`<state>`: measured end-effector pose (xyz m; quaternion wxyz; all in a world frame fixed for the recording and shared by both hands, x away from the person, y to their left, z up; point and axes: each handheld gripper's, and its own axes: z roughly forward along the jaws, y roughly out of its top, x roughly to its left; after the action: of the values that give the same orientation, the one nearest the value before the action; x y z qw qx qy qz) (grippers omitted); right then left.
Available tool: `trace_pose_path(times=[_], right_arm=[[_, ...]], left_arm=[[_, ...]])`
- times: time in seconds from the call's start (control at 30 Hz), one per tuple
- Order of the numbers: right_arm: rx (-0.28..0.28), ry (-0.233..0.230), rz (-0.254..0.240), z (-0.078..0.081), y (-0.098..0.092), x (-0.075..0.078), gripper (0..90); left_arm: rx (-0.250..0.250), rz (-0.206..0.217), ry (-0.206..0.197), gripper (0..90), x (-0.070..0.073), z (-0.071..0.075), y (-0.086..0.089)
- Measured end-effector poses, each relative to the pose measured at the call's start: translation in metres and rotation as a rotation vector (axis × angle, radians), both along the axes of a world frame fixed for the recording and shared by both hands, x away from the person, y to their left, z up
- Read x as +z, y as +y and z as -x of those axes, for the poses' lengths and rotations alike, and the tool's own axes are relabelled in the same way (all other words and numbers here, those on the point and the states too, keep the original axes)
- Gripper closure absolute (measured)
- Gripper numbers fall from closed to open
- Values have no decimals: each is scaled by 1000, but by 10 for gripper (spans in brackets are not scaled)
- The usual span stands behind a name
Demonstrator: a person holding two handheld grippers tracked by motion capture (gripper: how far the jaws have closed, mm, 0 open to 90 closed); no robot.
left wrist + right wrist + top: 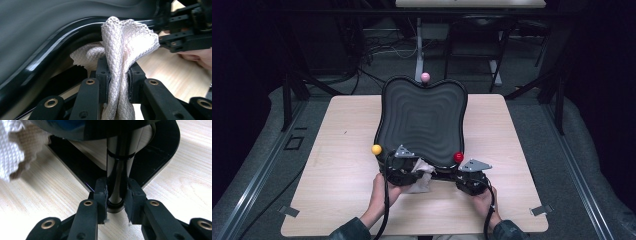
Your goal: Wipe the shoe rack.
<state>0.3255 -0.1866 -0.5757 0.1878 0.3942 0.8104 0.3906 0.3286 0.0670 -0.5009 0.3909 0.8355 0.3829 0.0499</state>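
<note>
Cloth (120, 50), white and waffle-textured, stands bunched upright in the left gripper (404, 167), whose jaws clamp it against the near rim of the black wavy tray (422, 117). Right gripper (472, 177) is clamped on the tray's upright leg (118, 170).

The table (362, 210) bore one black wavy tray (422, 122), one white cloth (421, 181), two grippers and three coloured balls.

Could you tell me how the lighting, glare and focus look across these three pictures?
High view: dim surroundings, evenly lit table. Left gripper view: white cloth sharp, a bright glare streak on the black tray rim. Right gripper view: the black post is glossy, the cloth corner blurred.
</note>
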Motion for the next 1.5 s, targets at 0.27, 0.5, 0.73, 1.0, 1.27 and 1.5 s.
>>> trace_pose_path(times=[0.27, 0.5, 0.73, 1.0, 1.27, 1.5], right_arm=[[5, 1, -7, 0, -1, -1, 733], [5, -7, -17, 0, -1, -2, 732], [5, -7, -14, 0, -1, -2, 733], [7, -3, -4, 0, -1, -1, 735], [7, -3, -3, 0, -1, -1, 734], [7, -3, -2, 0, -1, 0, 735]], left_arm=[[-63, -1, -1, 747, 2, 6, -23], [-113, -7, 2, 744, 2, 10, -45], [-135, -5, 6, 742, 0, 9, -56], [-120, 7, -1, 742, 1, 7, -50], [-75, -2, -4, 742, 0, 4, -33], [-15, -7, -9, 742, -3, -2, -14]])
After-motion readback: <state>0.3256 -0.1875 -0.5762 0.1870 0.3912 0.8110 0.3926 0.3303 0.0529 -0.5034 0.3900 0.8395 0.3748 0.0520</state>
